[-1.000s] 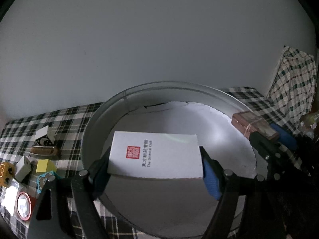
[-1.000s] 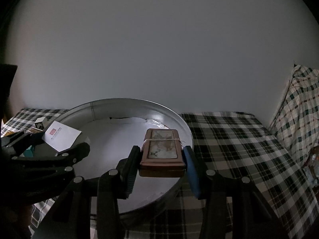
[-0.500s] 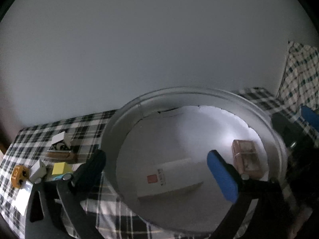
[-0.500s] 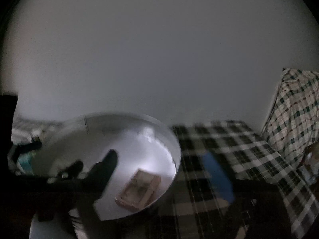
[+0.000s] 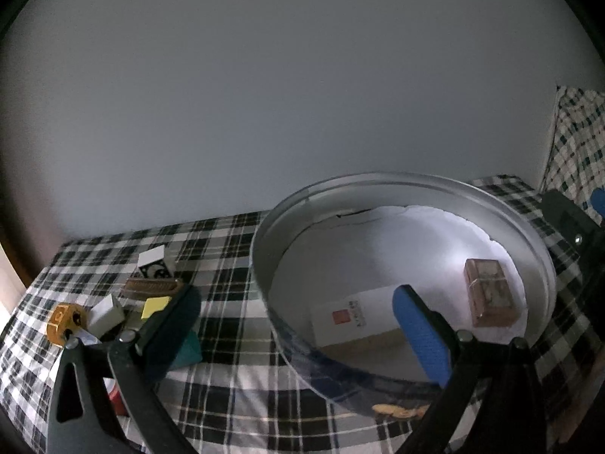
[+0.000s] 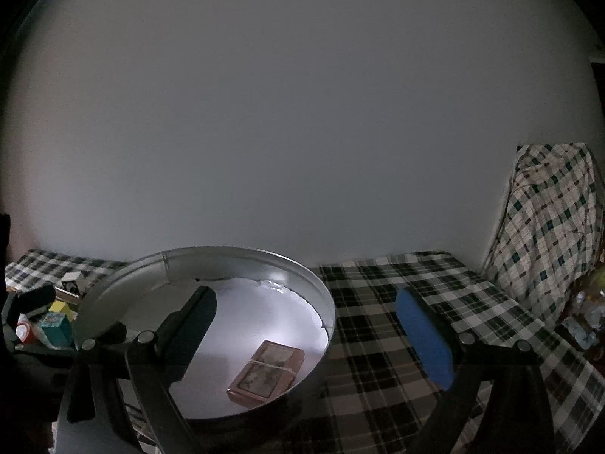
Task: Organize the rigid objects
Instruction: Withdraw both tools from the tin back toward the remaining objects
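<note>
— Inspector: State of the left gripper (image 5: 302,325)?

— Assistant: Its jaws stand wide apart and nothing is between them. They have just been opening. It points somewhat downward. One finger is black, on the left of its own view; the other carries a blue pad (image 5: 419,333).

— Inspector: And the right gripper (image 6: 310,325)?

— Assistant: Likewise spread wide, pads pressing on nothing; its jaws have just been opening too. It points closer to level. Black finger on the left, blue-padded finger (image 6: 423,340) on the right. Part of it shows at the right edge of the left wrist view.

— Inspector: Hands or sleeves?

— Assistant: Not discernible in either view.
</note>
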Available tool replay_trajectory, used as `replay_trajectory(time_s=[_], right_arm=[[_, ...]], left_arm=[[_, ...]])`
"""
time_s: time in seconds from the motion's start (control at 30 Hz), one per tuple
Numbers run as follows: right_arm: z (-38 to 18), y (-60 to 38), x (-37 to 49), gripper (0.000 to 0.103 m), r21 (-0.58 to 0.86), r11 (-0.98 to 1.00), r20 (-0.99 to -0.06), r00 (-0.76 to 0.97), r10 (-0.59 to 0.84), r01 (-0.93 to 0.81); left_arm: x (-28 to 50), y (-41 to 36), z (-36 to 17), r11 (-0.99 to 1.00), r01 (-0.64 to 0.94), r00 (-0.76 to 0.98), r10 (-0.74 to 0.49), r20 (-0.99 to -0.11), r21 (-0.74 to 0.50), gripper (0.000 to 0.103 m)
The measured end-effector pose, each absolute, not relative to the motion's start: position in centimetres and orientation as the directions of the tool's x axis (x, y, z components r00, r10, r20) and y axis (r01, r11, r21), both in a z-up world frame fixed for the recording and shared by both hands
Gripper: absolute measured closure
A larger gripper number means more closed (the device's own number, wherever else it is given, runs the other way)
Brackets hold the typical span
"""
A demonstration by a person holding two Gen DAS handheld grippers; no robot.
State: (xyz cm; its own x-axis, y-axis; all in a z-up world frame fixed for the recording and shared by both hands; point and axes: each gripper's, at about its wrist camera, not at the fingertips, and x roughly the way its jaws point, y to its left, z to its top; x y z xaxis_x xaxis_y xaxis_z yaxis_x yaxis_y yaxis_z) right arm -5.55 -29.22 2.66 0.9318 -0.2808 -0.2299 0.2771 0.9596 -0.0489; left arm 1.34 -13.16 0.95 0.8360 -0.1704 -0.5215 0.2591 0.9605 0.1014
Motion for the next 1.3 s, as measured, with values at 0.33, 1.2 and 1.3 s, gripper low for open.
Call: replay_trajectory(time_s=[0.33, 1.2, 1.3], right_arm=[[3.0, -28.0, -7.2, 0.005, -0.045, 0.935, -0.122, 0.927, -0.354, 0.351], [2.2, -19.0, -7.5, 0.005, -0.026, 0.98, -0.167, 0.965, -0.2, 0.199], [2.0, -17.7, -7.2, 0.005, -0.021, 0.988, -0.19, 0.969, -0.157, 0.156]], left_arm=[[1.0, -10.5, 1.0, 0.969, 0.239, 0.834, -0.174, -0.523, 0.059, 0.0], [0.6, -1.1, 1.1, 0.984, 0.177, 0.822, -0.128, -0.555, 0.035, 0.0], [1.0, 0.7, 0.8, 0.988, 0.151, 0.808, -0.114, -0.578, 0.017, 0.0]])
